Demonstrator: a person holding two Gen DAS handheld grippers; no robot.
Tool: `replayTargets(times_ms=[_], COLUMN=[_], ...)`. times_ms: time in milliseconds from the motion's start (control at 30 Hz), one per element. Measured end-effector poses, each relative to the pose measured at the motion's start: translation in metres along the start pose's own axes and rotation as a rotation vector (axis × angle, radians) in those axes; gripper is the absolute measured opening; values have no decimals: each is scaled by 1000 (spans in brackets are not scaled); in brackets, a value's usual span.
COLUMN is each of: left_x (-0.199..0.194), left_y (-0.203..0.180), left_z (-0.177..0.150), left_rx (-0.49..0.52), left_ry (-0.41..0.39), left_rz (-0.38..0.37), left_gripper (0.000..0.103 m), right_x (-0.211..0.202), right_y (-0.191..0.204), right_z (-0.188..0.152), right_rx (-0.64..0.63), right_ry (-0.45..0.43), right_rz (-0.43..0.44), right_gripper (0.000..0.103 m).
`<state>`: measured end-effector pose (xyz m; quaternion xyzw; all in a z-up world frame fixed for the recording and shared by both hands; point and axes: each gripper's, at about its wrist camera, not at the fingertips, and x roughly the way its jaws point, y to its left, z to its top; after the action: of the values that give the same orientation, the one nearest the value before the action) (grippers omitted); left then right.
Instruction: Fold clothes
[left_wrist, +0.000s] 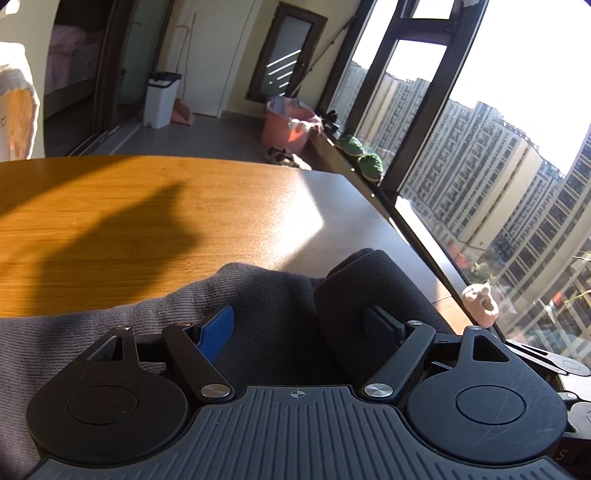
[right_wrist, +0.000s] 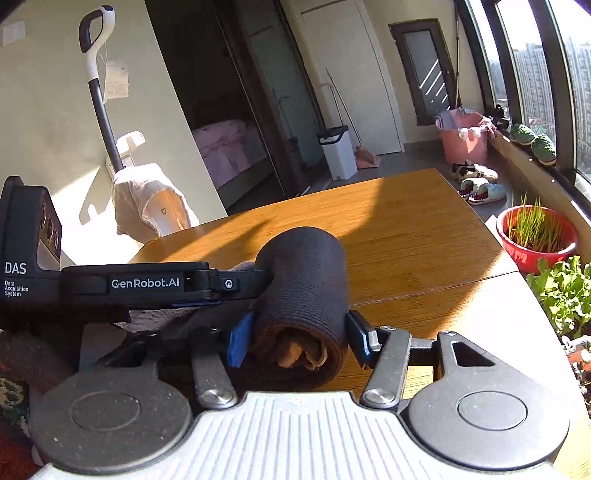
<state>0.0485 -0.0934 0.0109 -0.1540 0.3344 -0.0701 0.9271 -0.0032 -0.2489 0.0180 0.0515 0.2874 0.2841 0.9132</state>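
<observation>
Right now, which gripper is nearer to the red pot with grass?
Right. The right gripper, shut on the dark rolled garment, has the red pot just ahead to its right; the left gripper sits farther left.

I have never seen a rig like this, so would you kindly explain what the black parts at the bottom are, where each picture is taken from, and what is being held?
There is no robot here: a person holds a pair of hand-operated tongs in each hand, and a fisheye camera on each looks forward along its two fingers. The black discs and linkages at the bottom are the tongs' own mechanism.

One picture comes from the left tongs, the other from the right tongs. In the right view, the left tool reaches in from the side.

Both work over a wooden table beside a window. On it lies a dark grey garment, partly rolled up. The right tongs are closed on the rolled end. The left tongs have cloth between their fingers, apparently gripped.
</observation>
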Motion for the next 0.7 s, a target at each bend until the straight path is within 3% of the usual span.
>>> replayTargets(times_ms=[133, 200, 567, 700], left_x=[-12, -20, -17, -30], left_y=[8, 10, -1, -3], left_z=[6, 10, 12, 19], left_rx=[-65, -88, -50, -51], left_ry=[-13, -33, -47, -74], left_rz=[-20, -28, 2, -16], left_gripper=[78, 78, 88, 88], right_x=[-5, -4, 0, 3], right_y=[50, 66, 73, 90], right_z=[-13, -19, -25, -35], right_rx=[-351, -465, -528, -655], right_ry=[-35, -50, -51, -66], right_rz=[-116, -154, -163, -214], right_gripper=[48, 48, 48, 48])
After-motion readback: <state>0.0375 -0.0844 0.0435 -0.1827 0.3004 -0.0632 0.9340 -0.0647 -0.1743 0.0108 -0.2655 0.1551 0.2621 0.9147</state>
